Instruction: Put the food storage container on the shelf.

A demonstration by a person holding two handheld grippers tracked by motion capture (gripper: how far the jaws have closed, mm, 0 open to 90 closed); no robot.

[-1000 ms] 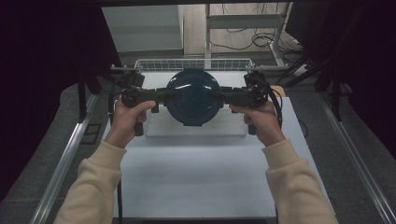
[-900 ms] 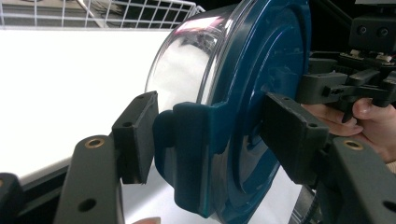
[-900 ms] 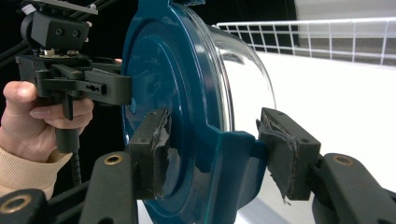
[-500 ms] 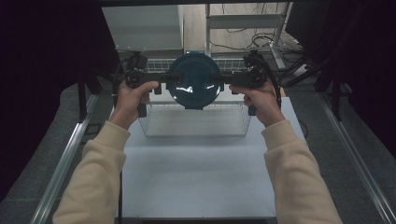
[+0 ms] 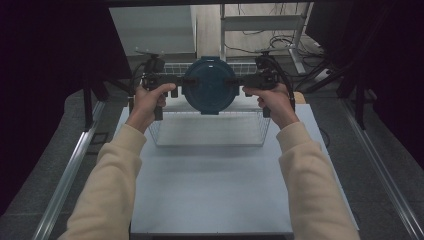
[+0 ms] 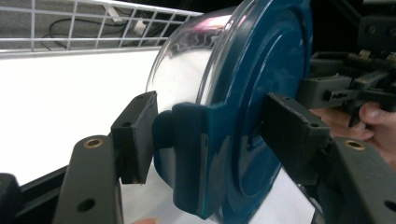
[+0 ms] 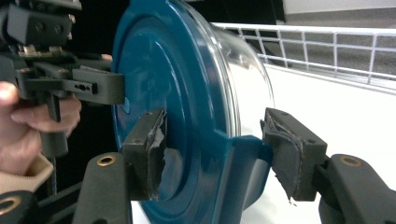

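Since the earlier frames, the round container (image 5: 207,85) has been carried away from the person and turned onto its side, so that its blue lid (image 5: 207,82) now faces the camera; it is held in the air above the far rim of the wire basket (image 5: 210,131), which stands on the white tabletop (image 5: 215,190).

In the high view, the left gripper (image 5: 176,81) and the right gripper (image 5: 240,80) are seen pinching the container from opposite sides, each at a tab of the lid.

In the left gripper view, the left fingers (image 6: 135,135) are clamped on a blue locking tab (image 6: 187,154), one pad behind the tab and one on the lid face. This grip looks tight.

In the right gripper view, the right fingers (image 7: 289,158) stand at either side of the other tab (image 7: 243,163), and these jaws have just been opening a little. The torn rubber on the pads (image 7: 156,149) touches the lid, but firm pressure cannot be confirmed.

A slip is judged possible here: the body is clear smooth plastic, the load hangs sideways, and worn pads with a loosening hold could let the container rotate or drop onto the basket rim. A tab could also be pulled open, and the lid separated from the body.
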